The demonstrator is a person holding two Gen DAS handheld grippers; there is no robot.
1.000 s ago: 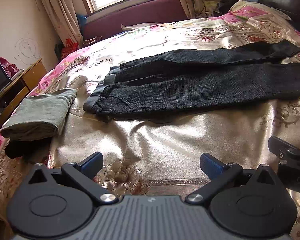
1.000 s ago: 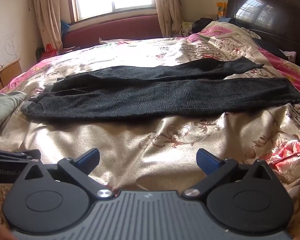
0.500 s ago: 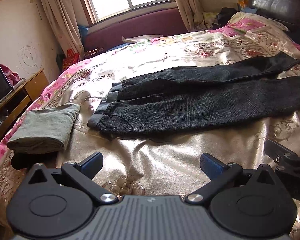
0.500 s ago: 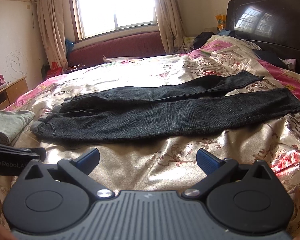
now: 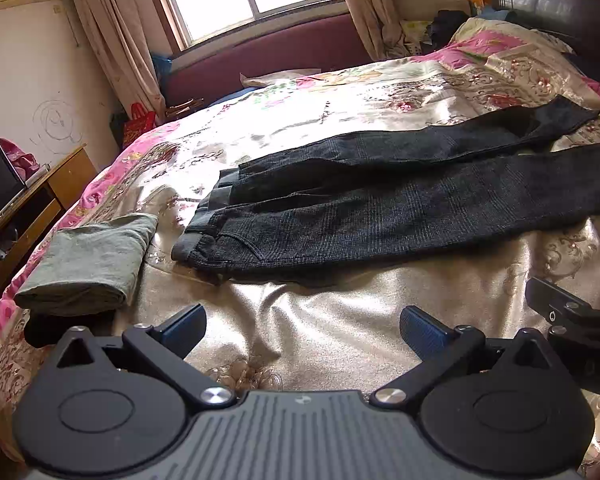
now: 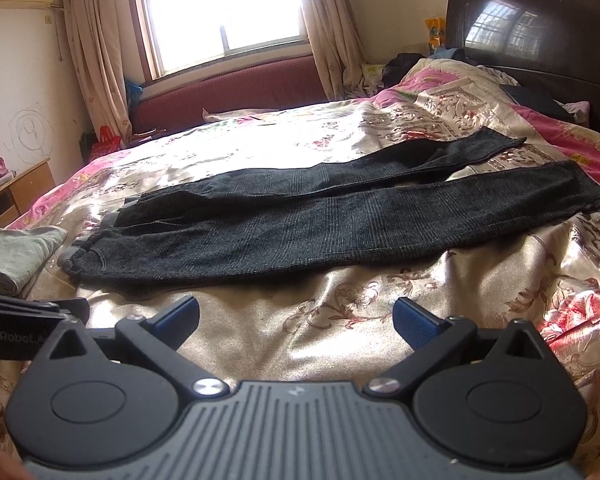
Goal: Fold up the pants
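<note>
Bed (image 5: 340, 312), covered by a glossy floral quilt, fills both views; its left edge runs beside a wooden desk (image 5: 40, 204) and its far edge meets a maroon bench (image 6: 236, 84) under the window (image 6: 224, 4). A dark headboard (image 6: 540, 32) closes the right side.

Pants (image 6: 320, 220), dark grey, lie flat and unfolded across the middle of the bed, waistband (image 5: 204, 220) toward the left, both legs stretched to the right. The far leg (image 6: 380, 164) angles slightly away from the near leg (image 6: 420, 208), leaving a narrow wedge of quilt between their cuffs. The near cuff ends close to the pink border of the quilt on the right.

Folded green garment (image 5: 88, 264) sits just left of the waistband, apart from it, near the bed's left edge.

A broad band of bare quilt separates the near edge of the pants from both tools. More bare quilt lies beyond the far leg.

Left gripper (image 5: 300, 328): jaws spread wide, holding nothing, above the quilt short of the waistband. Right gripper (image 6: 296, 316): jaws likewise spread wide and empty, facing the middle of the near leg. Each tool's body shows at the edge of the other's view, so the two sit side by side.
</note>
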